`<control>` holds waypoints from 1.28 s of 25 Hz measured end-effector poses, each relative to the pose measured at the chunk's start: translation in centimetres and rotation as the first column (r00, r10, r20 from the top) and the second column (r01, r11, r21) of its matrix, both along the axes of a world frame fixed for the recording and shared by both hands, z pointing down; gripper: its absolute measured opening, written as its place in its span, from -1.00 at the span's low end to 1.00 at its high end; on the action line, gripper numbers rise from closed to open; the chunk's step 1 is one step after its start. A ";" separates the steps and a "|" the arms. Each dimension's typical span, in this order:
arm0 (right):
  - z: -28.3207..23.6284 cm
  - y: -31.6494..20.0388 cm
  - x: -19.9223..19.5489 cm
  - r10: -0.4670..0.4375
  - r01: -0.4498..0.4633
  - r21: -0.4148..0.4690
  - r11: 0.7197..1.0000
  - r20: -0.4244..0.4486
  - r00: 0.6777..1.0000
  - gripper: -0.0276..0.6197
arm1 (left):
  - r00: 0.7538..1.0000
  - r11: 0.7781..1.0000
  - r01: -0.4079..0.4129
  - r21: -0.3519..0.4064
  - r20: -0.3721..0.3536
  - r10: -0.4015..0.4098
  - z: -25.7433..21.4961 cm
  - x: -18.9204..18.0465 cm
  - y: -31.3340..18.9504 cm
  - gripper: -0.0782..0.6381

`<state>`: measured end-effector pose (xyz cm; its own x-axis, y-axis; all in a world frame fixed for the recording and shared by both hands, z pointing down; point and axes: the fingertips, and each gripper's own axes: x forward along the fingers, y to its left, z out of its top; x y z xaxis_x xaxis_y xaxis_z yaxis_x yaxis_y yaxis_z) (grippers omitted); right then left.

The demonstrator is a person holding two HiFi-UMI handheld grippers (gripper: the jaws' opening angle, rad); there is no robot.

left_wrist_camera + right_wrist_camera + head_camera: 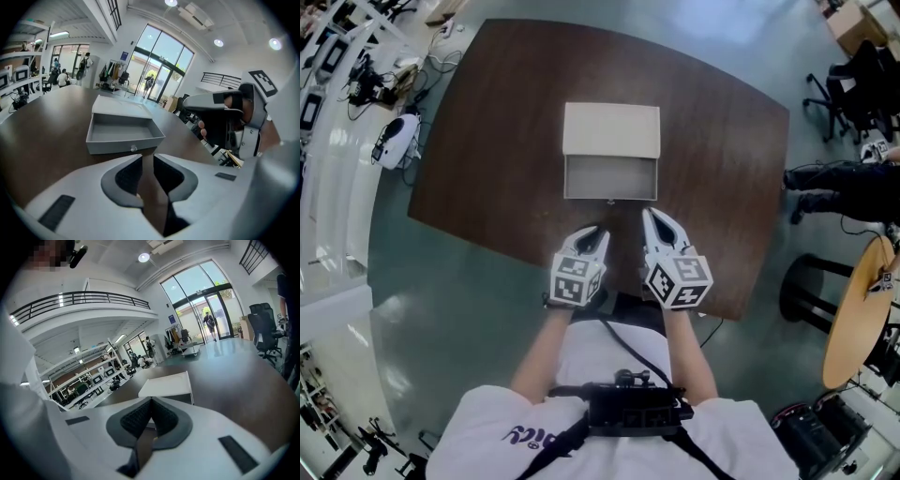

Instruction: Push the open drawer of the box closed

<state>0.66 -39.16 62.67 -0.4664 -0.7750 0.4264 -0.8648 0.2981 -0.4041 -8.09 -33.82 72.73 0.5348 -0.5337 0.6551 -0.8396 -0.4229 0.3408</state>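
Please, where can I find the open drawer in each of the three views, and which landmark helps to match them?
Head view: the drawer lies at the centre, pulled out toward the person.
Left gripper view: just left of centre, open side up.
Right gripper view: hidden behind the right gripper; I cannot make it out.
Shared landmark: the box's white top.
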 end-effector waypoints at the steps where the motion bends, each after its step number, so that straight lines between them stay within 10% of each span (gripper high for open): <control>1: 0.1 -0.2 0.0 -0.001 0.001 -0.005 1.000 0.000 1.000 -0.91 | 1.000 1.000 -0.006 -0.021 0.003 0.006 0.6 0.1 0.0 -0.64; 32: 2.8 -3.2 3.6 0.025 -0.026 -0.077 0.997 -0.024 0.999 -0.91 | 0.970 0.951 0.199 -0.237 -0.092 -0.226 9.4 1.4 -7.1 -0.57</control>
